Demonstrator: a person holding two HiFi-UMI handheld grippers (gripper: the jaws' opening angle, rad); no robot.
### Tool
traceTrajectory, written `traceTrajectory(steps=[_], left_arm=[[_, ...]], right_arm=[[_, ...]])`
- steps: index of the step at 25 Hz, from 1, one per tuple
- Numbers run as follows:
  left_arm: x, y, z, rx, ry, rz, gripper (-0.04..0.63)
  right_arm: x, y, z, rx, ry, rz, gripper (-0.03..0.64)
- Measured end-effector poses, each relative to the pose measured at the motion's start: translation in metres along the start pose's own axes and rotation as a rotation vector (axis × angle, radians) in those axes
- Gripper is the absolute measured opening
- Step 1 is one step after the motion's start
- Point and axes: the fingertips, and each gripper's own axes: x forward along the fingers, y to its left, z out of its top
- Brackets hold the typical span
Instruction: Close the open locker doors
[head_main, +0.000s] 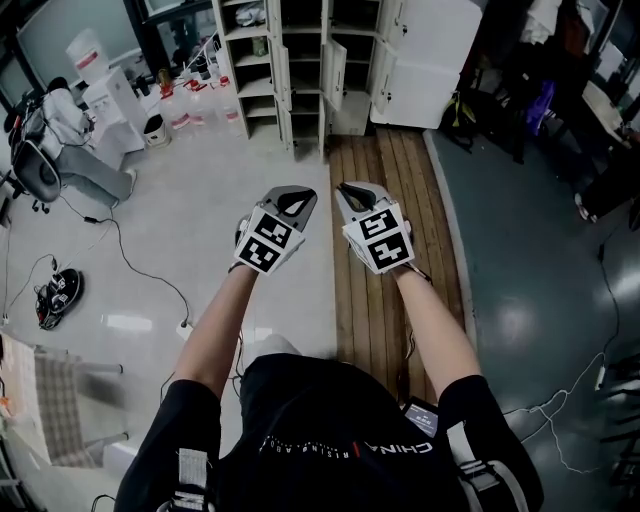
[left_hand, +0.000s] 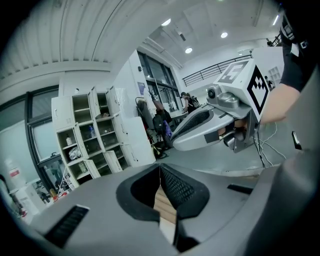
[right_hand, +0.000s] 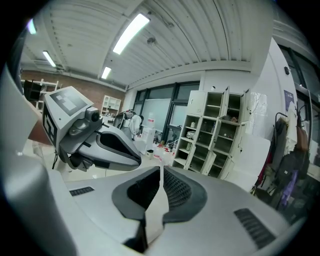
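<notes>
The white locker block (head_main: 300, 60) stands at the far side of the room, a few steps ahead, with several doors (head_main: 335, 75) swung open and shelves showing. I hold both grippers side by side at chest height, pointing toward it. My left gripper (head_main: 296, 192) is shut and empty, its tips meeting (left_hand: 160, 165). My right gripper (head_main: 352, 188) is likewise shut with nothing held (right_hand: 161, 168). The lockers (left_hand: 90, 135) sit left of centre in the left gripper view, and the same lockers (right_hand: 212, 135) sit right of centre in the right gripper view. Neither gripper touches a door.
A wooden floor strip (head_main: 385, 250) leads to the lockers, with dark green floor (head_main: 530, 260) to its right. A chair (head_main: 40, 165), a cable (head_main: 140, 270) and a power strip (head_main: 185, 327) lie on the left. Bottles (head_main: 190, 110) stand near the locker base.
</notes>
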Motion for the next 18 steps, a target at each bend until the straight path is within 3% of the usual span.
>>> traceTrajectory(steps=[10, 18], left_arm=[[0.033, 0.032, -0.013, 0.001, -0.001, -0.009, 0.021], [0.078, 0.128, -0.031, -0.017, -0.01, -0.025, 0.021]], right_arm=[[0.039, -0.021, -0.006, 0.006, 0.024, -0.005, 0.046], [0.129, -0.054, 0.02, 0.014, 0.034, -0.039, 0.046]])
